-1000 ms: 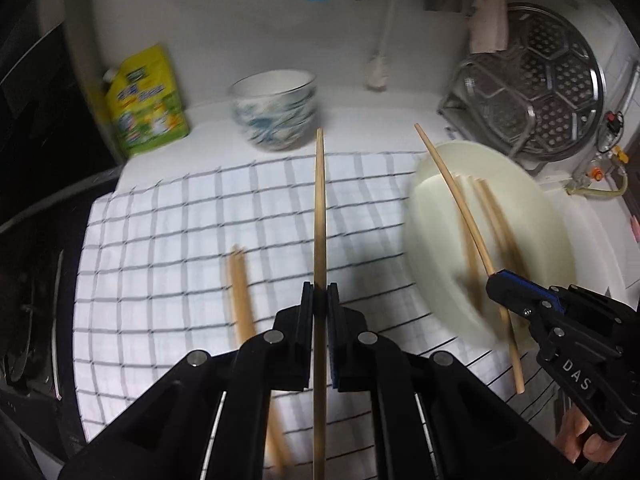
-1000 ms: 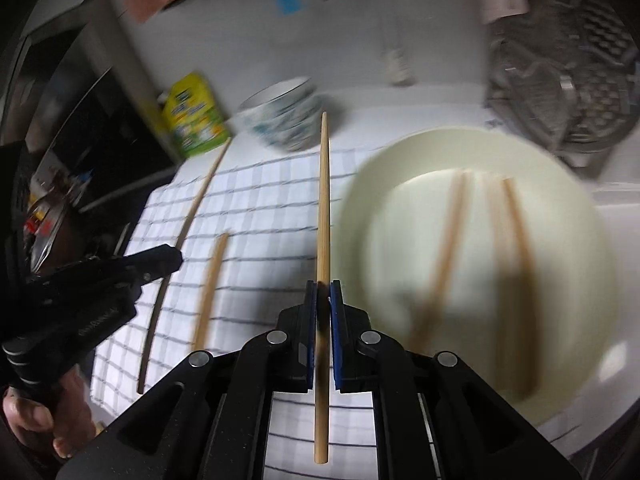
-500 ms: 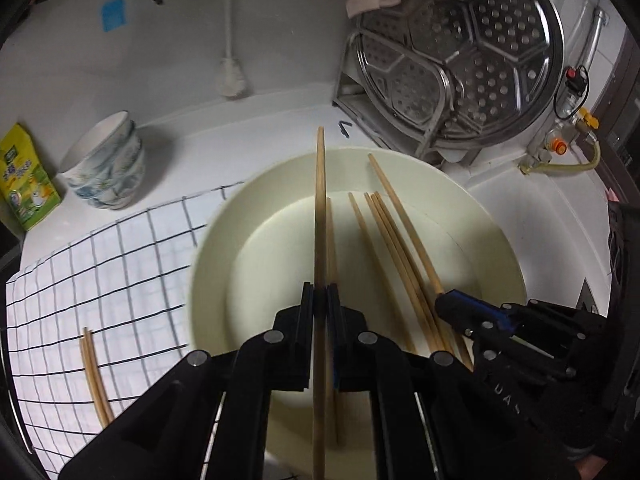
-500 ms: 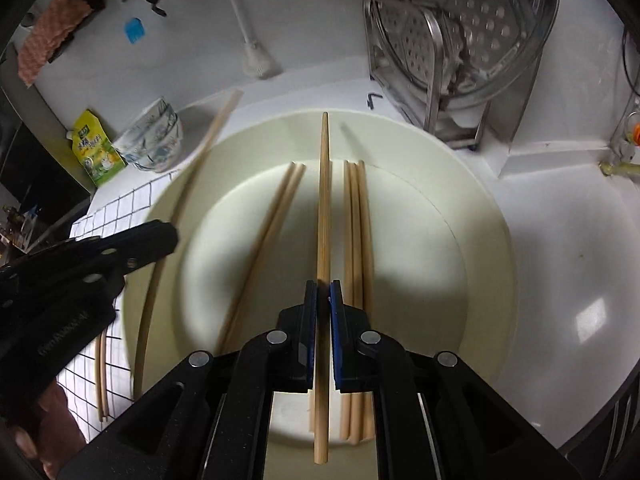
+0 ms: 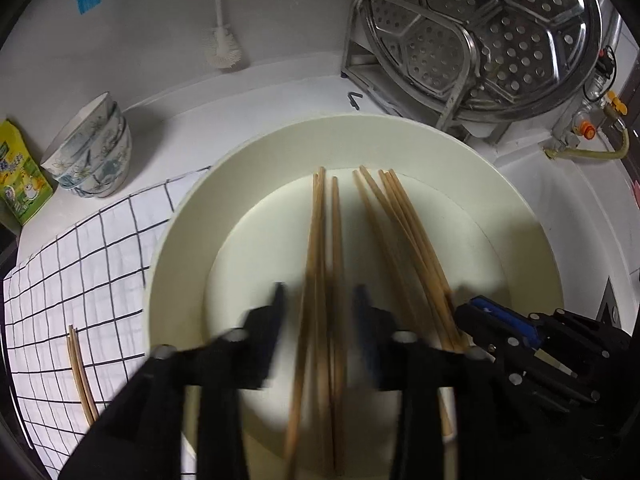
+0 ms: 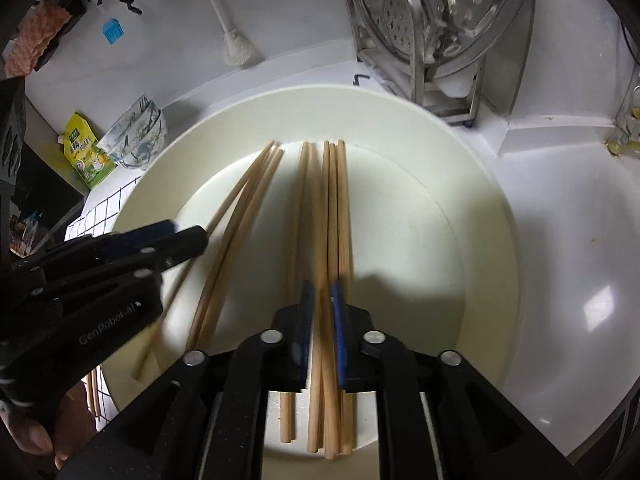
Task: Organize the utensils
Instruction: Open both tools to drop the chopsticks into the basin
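Hovering over the cream plate (image 5: pixel 188 216), the left gripper (image 5: pixel 320 300) is spreading wide above loose chopsticks (image 5: pixel 324 248) while the right gripper (image 6: pixel 320 300) is standing slightly parted around another bundle (image 6: pixel 334 200).

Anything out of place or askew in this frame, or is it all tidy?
One thing stands out: a pair of chopsticks lies on the checked cloth, apart from the rest gathered in the cream plate. In the plate, the two bundles fan apart at an angle rather than lying parallel. Nothing looks spilled or damaged.
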Motion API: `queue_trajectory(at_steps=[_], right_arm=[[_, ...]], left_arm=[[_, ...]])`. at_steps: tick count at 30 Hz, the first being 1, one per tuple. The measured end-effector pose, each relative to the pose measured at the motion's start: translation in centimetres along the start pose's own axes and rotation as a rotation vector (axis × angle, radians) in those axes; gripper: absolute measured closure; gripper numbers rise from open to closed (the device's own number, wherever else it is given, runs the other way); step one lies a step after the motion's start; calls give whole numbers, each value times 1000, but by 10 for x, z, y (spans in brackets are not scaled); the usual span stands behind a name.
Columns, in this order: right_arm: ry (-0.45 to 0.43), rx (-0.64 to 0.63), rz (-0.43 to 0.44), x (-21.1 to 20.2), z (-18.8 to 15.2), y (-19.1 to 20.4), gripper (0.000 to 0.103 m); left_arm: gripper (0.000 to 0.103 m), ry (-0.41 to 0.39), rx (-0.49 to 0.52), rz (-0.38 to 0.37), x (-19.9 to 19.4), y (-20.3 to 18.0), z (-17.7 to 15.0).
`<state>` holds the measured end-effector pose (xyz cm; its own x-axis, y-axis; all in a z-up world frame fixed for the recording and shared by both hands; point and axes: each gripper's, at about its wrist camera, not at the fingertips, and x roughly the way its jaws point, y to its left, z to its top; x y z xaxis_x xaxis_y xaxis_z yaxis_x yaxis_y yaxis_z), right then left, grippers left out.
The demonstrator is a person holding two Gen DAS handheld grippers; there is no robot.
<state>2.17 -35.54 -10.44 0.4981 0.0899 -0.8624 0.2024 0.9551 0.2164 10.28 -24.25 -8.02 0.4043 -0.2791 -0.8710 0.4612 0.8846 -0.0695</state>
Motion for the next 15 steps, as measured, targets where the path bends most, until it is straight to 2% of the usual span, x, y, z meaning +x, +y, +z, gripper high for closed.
queue_trajectory(at_steps=[8,15], right_arm=[[-19,-1,0,-15,-1,4,86],[-51,-15,-8,-34,-4,22,79]], left_arm=[[46,-48,-4,28,-25,9,-3],[40,-102,-14,43,-58,23,-13]])
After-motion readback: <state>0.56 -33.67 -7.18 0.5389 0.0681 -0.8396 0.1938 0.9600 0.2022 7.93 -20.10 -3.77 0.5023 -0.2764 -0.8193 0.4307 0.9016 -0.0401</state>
